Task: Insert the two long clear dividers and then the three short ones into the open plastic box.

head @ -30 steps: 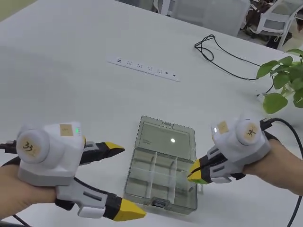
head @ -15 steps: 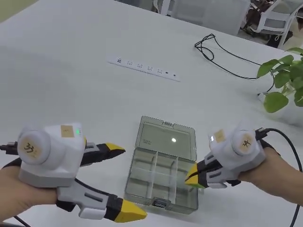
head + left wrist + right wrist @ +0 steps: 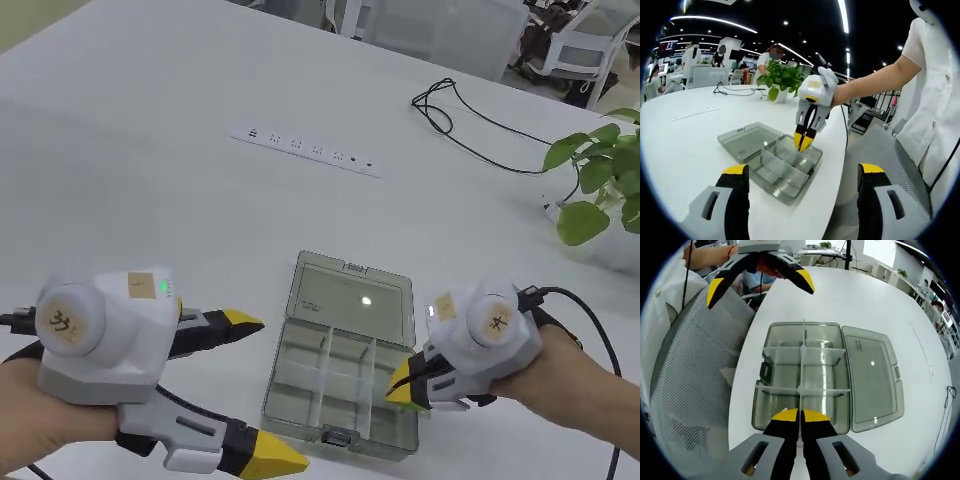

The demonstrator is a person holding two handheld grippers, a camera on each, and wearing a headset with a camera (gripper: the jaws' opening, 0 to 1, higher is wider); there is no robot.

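Over plastic box (image 3: pixel 345 300) — right claw (image 3: pixel 800 414) pinching clear divider (image 3: pixel 802 371), left claw (image 3: pixel 803 170) spread

brightly, evenly lit from overhead; small glare spot on the clear grey plastic lid (image 3: pixel 366 300); fisheye bending at gripper-view edges.

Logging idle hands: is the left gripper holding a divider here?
No, in the left gripper view the left gripper is wide open, with nothing between its jaws.
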